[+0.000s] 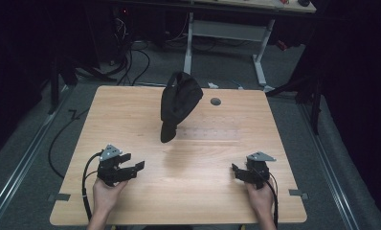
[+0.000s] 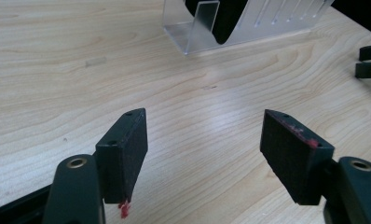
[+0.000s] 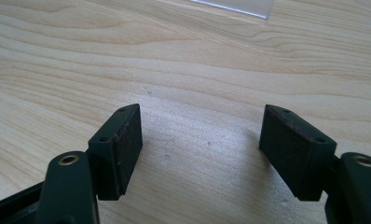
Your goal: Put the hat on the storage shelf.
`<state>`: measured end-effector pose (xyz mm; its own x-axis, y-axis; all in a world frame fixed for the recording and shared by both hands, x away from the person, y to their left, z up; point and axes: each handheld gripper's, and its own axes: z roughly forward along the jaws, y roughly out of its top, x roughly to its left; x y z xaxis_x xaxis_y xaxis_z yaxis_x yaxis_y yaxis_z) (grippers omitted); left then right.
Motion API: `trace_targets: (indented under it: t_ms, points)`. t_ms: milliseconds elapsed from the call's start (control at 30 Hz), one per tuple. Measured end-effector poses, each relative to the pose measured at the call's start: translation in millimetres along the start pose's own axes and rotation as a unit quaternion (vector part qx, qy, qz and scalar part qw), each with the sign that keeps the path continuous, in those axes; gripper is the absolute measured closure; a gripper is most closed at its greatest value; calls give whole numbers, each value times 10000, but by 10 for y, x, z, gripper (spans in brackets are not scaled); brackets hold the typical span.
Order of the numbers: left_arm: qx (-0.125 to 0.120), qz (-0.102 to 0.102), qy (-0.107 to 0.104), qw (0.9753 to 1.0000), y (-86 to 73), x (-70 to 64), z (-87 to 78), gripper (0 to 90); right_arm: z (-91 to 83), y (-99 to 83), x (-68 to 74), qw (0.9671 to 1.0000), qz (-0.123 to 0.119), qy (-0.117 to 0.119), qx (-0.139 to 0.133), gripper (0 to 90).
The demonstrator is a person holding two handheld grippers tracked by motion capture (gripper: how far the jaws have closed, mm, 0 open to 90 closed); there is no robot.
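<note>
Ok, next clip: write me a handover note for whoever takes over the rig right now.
Left tongs: open, empty, resting at the near left of the table.
Right tongs: open, empty, at the near right.
The black cap sits on a clear stand at the table's far middle, apart from both tongs.
Done: nothing visible; cap untouched.
Left: probably reach in and take the cap.

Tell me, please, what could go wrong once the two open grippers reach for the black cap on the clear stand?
The black cap hangs loosely on a clear stand that looks light; a pull from one side may tip or drag it. The stand is see-through, so a jaw could knock it unnoticed. Both the left gripper and the right gripper are open, near the table's front edge, so the reach is long and the cables might snag.
</note>
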<state>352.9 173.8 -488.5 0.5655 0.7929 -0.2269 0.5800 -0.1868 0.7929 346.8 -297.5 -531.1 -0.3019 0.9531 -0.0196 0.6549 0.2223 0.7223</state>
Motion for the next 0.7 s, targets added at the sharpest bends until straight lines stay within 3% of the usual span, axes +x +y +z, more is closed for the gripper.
trace_targets:
  t_ms: [400, 567, 700]
  points:
    - [322, 25, 61, 9995, -132, -2, 173, 315, 0, 0, 0, 10000, 1, 0, 0, 300]
    - [382, 107, 219, 9990, -180, -18, 248, 312, 0, 0, 0, 10000, 1, 0, -1, 300]
    - [454, 237, 464, 9976, -224, -34, 324, 307, 0, 0, 0, 10000, 1, 0, -1, 300]
